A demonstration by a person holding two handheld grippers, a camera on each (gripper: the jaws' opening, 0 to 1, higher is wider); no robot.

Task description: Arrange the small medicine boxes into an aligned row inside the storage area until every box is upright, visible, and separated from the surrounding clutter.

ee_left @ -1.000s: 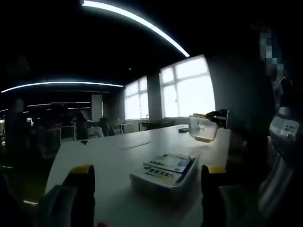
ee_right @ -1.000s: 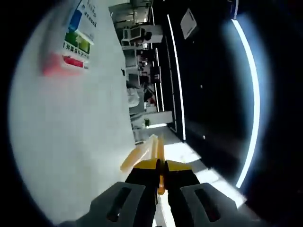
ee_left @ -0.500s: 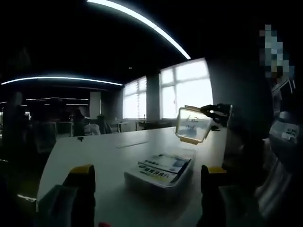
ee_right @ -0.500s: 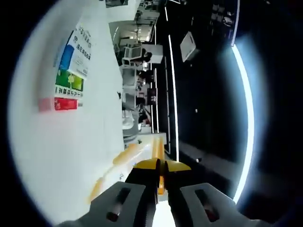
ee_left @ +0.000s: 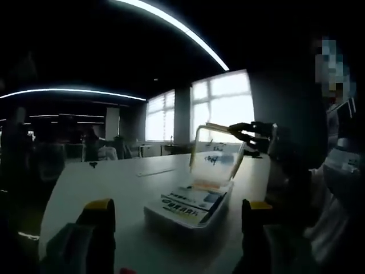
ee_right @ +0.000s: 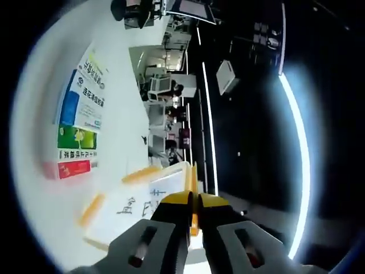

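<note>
The medicine boxes (ee_left: 191, 204) lie flat, side by side, in a shallow clear storage tray (ee_left: 171, 217) on the white table (ee_left: 114, 188), low and just right of centre in the left gripper view. In the right gripper view the same boxes (ee_right: 80, 123) run down the left side of the frame, their blue, green and red printed faces turned to the camera — none looks upright yet, so the arranging seems not yet begun.

Above the tray, at centre right of the left gripper view, hangs a clear lid (ee_left: 217, 160) with orange clips, tilted, with handwriting on it. The right gripper (ee_right: 193, 205) has its yellow-tipped jaws pressed together on the lid's edge (ee_right: 171, 188); the right gripper also reaches in from the right of the left gripper view (ee_left: 251, 131). The left gripper (ee_left: 177, 220) hovers low before the tray, jaws spread wide and holding nothing.

The pinch is thin and sits at one edge of a broad, light lid, so the lid could swing or slip out — and it hangs right over the boxes, where a drop would knock them askew. The lid must also go well clear of the tray, or it crowds the row. The room is dim, and the box edges are hard to read.
</note>
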